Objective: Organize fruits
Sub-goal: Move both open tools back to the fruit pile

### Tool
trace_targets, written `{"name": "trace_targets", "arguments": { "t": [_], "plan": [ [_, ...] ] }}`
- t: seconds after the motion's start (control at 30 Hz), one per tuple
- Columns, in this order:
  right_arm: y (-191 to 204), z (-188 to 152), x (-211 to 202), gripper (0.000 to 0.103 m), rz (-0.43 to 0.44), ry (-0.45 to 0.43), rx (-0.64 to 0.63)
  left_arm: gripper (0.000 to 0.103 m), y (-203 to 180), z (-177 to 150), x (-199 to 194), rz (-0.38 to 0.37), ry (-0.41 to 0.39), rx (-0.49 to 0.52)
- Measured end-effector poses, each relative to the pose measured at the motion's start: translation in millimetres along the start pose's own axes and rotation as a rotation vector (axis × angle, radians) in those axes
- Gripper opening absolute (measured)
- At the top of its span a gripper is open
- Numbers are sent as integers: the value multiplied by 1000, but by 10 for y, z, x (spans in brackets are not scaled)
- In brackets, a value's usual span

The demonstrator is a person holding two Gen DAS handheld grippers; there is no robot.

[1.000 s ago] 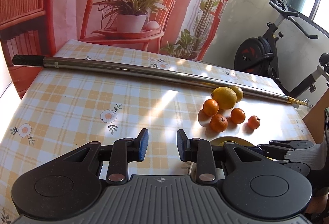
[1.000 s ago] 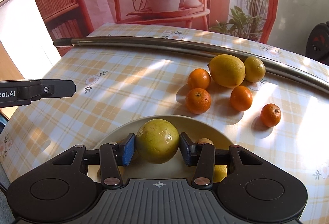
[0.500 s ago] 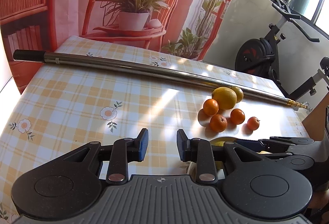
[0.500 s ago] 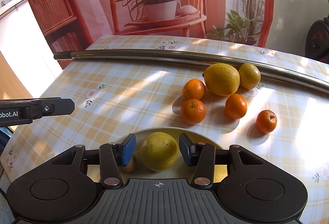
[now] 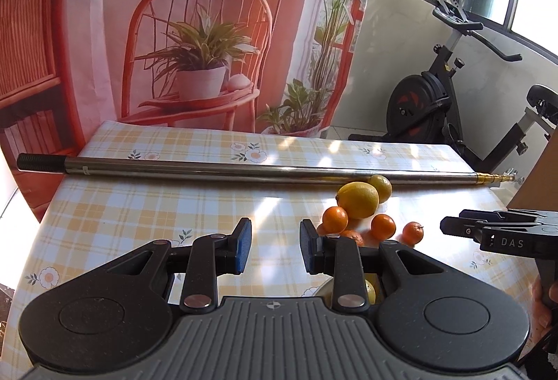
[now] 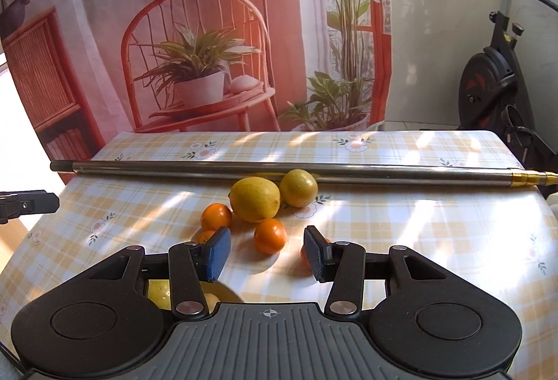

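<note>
The right wrist view showed the right gripper (image 6: 268, 252) with its blue-padded jaws spread apart and nothing between them, raised over the checked tablecloth (image 6: 418, 240). Ahead of the jaws lay the loose fruit. A small orange (image 6: 270, 235) sat just beyond the gap, slightly left of its middle. A second orange (image 6: 216, 216) lay further left, and behind them rested a large lemon (image 6: 255, 199) with a smaller lemon (image 6: 299, 188) touching its right side. Two more oranges were half hidden, one behind the left pad (image 6: 205, 236) and one behind the right finger (image 6: 304, 256). A long metal pole (image 6: 279, 169) lay across the cloth behind the lemons, the smaller lemon just beside it. Below the left finger, a yellow fruit (image 6: 157, 294) showed through the gripper's frame, lying on a pale plate (image 6: 228, 293); how many fruits the plate held could not be told.

In the left wrist view the left gripper (image 5: 274, 249) also stood open and empty, over bare cloth. The fruit cluster lay ahead and to the right of its jaws, the nearest orange (image 5: 335, 219) just past the right pad (image 5: 307, 251). The right gripper's fingers (image 5: 488, 226) reached in from the right edge, with part of a hand (image 5: 542, 303) on its handle. A sliver of the plate (image 5: 322, 291) and the yellow fruit on it (image 5: 369, 291) showed behind the left gripper's right finger.
</note>
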State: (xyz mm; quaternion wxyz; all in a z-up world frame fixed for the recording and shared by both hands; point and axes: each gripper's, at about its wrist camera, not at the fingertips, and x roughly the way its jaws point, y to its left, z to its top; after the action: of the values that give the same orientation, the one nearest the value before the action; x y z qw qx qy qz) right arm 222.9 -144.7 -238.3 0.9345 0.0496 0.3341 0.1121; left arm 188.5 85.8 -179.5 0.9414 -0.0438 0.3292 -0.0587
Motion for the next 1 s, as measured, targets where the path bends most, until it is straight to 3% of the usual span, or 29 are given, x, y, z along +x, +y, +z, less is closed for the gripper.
{"name": "trace_targets", "arguments": {
  "t": [0.47,0.63,1.0],
  "plan": [
    [-483,-158,207,43,-24,16,46,31,-273,-41,508,-40,102,50],
    [-575,-169,326,43,-33,32,42,31,-323,38,647,-90,122,29],
    [-701,-137,502,43,0,40,81,31,-508,68,1281,-176,267,-6]
  ]
}}
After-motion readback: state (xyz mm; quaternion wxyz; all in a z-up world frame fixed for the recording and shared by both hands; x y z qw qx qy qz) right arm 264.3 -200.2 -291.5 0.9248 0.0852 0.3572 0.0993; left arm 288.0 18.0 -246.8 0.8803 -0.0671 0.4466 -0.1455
